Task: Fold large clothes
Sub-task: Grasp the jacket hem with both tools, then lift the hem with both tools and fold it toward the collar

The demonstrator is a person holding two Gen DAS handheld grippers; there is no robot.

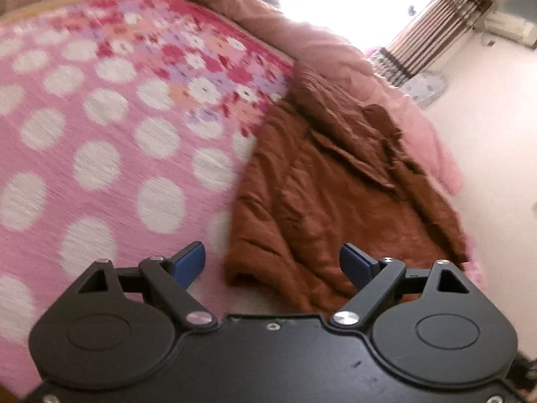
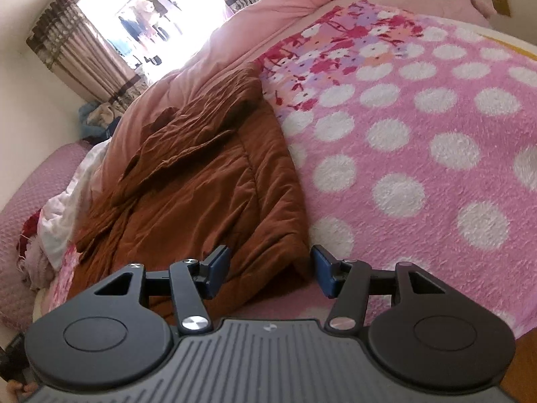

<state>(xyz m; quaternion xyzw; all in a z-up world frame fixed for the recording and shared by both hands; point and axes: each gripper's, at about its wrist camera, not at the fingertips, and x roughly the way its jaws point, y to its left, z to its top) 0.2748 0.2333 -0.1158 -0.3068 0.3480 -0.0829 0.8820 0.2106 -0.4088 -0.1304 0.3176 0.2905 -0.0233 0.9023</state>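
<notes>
A large rust-brown padded garment [image 1: 335, 188] lies crumpled on the bed, partly folded, with a flap bunched on its upper half. In the right wrist view the same brown garment [image 2: 201, 174] runs from the near edge toward the window. My left gripper [image 1: 272, 263] stands open just short of the garment's near hem, nothing between its blue pads. My right gripper [image 2: 272, 273] is open too, its blue fingertips [image 2: 220, 268] straddling the garment's near corner without pressing on it.
A pink blanket with white dots and a flower band [image 1: 100, 127] covers the bed beside the garment. A pink quilt [image 2: 235, 33] is heaped toward the bright window. White and red cloths [image 2: 57, 215] lie at the bed's left edge. A striped curtain [image 1: 436, 23] hangs by the window.
</notes>
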